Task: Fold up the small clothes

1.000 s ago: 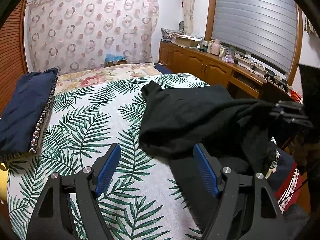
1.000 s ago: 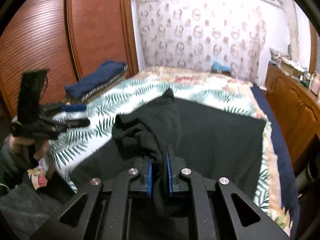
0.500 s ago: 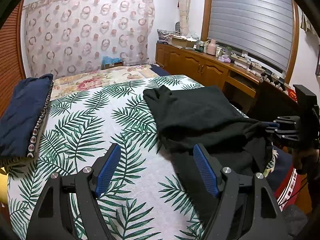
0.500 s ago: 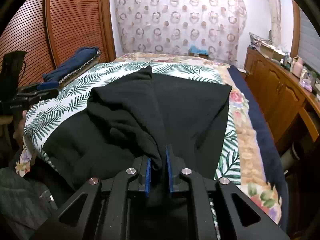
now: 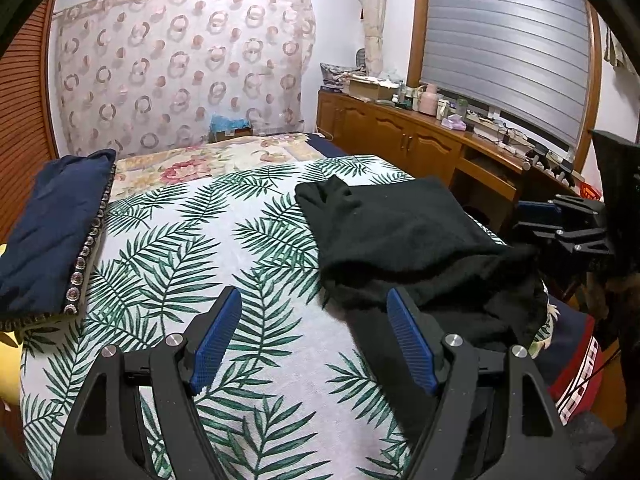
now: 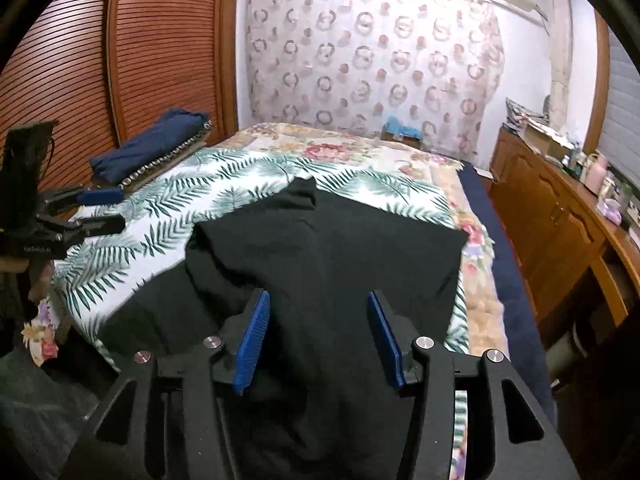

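A black garment [image 5: 400, 236] [image 6: 328, 248] lies partly folded on the palm-leaf bedspread [image 5: 200, 240], its near part bunched at the bed's edge. My right gripper [image 6: 318, 336] hovers over that near part with its jaws opening; black cloth lies between and under the blue pads without being pressed. It also shows at the right edge of the left wrist view as the right gripper [image 5: 560, 224]. My left gripper [image 5: 312, 336] stands open over the bedspread, just left of the garment, nothing between its fingers. In the right wrist view the left gripper [image 6: 80, 212] shows at the left.
A folded navy garment [image 5: 52, 232] [image 6: 156, 144] rests at the bed's left side by the wooden sliding doors [image 6: 100, 60]. A wooden sideboard [image 5: 440, 148] with clutter runs along the right under the shuttered window. A red-and-white item [image 5: 576, 376] lies beside the bed.
The right gripper carried a fold of the black garment across to the right, then opened and let it go. The left gripper stayed open in place.
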